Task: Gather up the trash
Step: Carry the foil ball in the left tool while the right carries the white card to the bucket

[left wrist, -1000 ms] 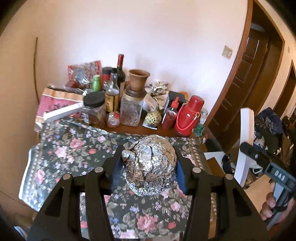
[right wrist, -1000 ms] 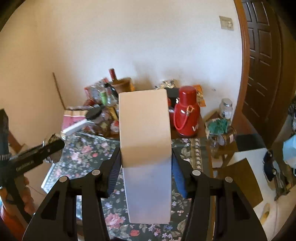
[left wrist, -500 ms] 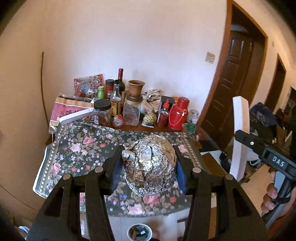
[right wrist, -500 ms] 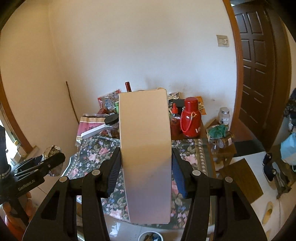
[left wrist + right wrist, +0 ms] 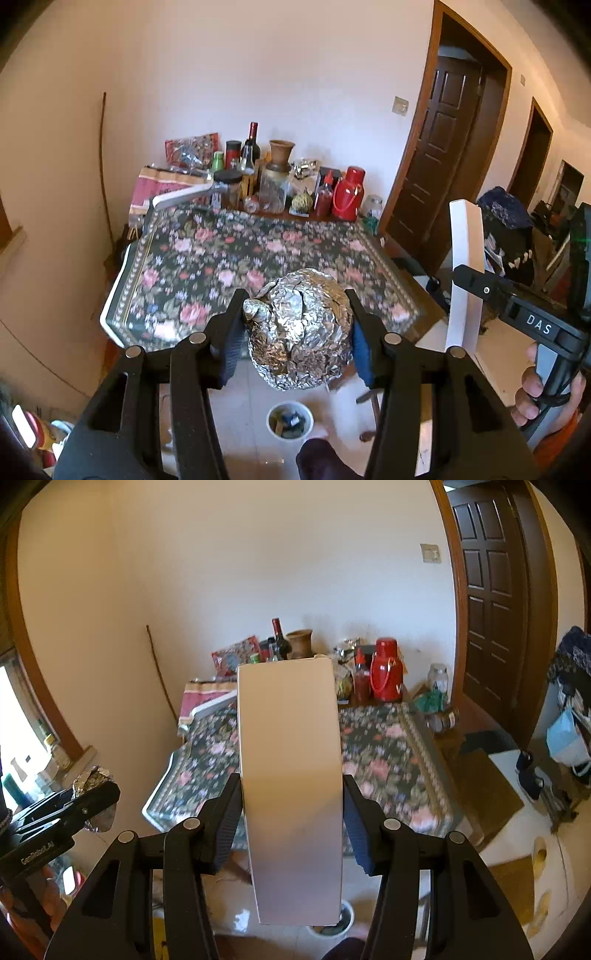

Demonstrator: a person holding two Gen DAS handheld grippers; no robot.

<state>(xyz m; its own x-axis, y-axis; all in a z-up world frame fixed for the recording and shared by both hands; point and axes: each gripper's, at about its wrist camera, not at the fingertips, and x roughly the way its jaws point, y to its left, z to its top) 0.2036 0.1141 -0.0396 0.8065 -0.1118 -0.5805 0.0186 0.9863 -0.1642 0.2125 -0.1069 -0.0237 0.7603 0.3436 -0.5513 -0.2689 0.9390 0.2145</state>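
Note:
My left gripper [image 5: 297,325] is shut on a crumpled foil ball [image 5: 301,328], held in the air past the near edge of the floral table [image 5: 207,266]. My right gripper [image 5: 291,808] is shut on a white carton box [image 5: 291,775], held upright. The box also shows in the left wrist view [image 5: 465,273], and the foil ball in the right wrist view [image 5: 90,777]. A small white trash bin [image 5: 290,424] with scraps stands on the floor below the foil ball; its rim shows under the box in the right wrist view [image 5: 345,921].
Bottles, jars, a red thermos [image 5: 349,194] and a clay pot [image 5: 281,151] crowd the table's far end by the wall. A dark wooden door [image 5: 439,147] is at the right. Bags and shoes lie on the floor at the right [image 5: 528,771].
Both grippers have pulled back and up from the table with their loads. The table now lies farther off and the trash bin on the floor has come into view.

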